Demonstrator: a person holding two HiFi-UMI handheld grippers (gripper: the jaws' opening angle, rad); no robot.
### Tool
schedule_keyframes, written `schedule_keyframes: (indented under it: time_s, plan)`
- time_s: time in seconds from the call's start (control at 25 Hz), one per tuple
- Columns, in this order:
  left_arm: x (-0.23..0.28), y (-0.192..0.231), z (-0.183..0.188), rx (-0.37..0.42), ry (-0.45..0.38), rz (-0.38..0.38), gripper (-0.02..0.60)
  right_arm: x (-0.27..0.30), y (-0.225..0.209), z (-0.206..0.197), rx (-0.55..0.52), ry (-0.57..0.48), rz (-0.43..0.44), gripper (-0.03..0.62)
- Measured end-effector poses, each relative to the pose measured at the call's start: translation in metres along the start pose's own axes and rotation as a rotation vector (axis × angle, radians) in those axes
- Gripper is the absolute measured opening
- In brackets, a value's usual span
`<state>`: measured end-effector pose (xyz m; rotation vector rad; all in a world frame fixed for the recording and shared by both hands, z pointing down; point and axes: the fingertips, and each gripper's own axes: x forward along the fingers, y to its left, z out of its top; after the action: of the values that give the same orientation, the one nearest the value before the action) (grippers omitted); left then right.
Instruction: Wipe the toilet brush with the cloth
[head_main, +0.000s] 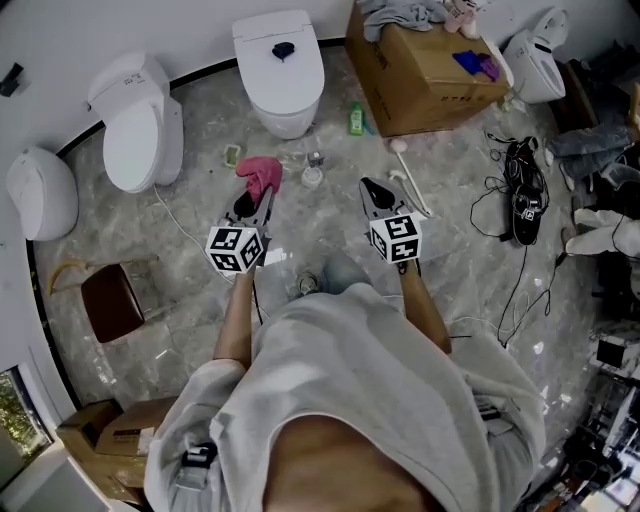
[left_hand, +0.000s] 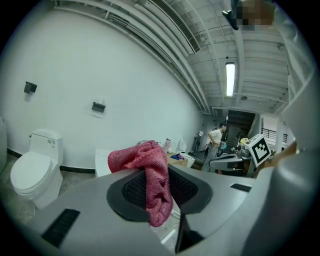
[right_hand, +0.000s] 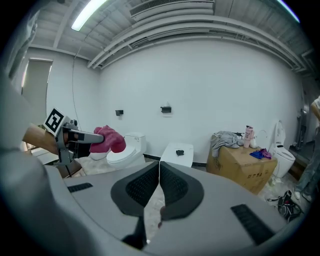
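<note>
Pinching cloth (left_hand: 145, 160) in left gripper (left_hand: 161, 195); right gripper (right_hand: 159, 187) fingers pressed together, empty. Brush (head_main: 410, 185) beyond right fingertips, unheld. Risk: rolls when wiped, cloth slips.

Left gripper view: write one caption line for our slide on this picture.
Left gripper shut on a pink cloth, a white toilet by the wall at left.

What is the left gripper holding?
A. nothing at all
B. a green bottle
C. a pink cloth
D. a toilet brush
C: the pink cloth is pinched in the left gripper, bunched up at its tips and hanging down between its pads.
</note>
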<state>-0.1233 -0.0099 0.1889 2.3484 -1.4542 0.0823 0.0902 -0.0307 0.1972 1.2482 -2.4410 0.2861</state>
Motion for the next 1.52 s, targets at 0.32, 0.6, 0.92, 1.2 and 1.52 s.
schedule_keyframes:
  time_s: [0.32, 0.6, 0.92, 1.2, 1.52]
  plan:
    - [0.034, 0.023, -0.015, -0.025, 0.061, 0.023, 0.103, 0.049, -0.021, -0.012, 0.034, 0.046, 0.042, 0.032]
    - [0.085, 0.055, -0.033, -0.038, 0.143, 0.039, 0.103, 0.122, -0.051, -0.025, 0.065, 0.085, 0.086, 0.032]
    - [0.140, 0.107, -0.100, -0.075, 0.189, 0.063, 0.103, 0.208, -0.080, -0.082, 0.077, 0.127, 0.116, 0.032]
    - [0.189, 0.149, -0.204, -0.095, 0.182, 0.072, 0.103, 0.277, -0.098, -0.159, 0.096, 0.089, 0.096, 0.032]
    - [0.256, 0.187, -0.321, -0.095, 0.136, 0.053, 0.103, 0.352, -0.109, -0.260, 0.091, 0.062, 0.158, 0.034]
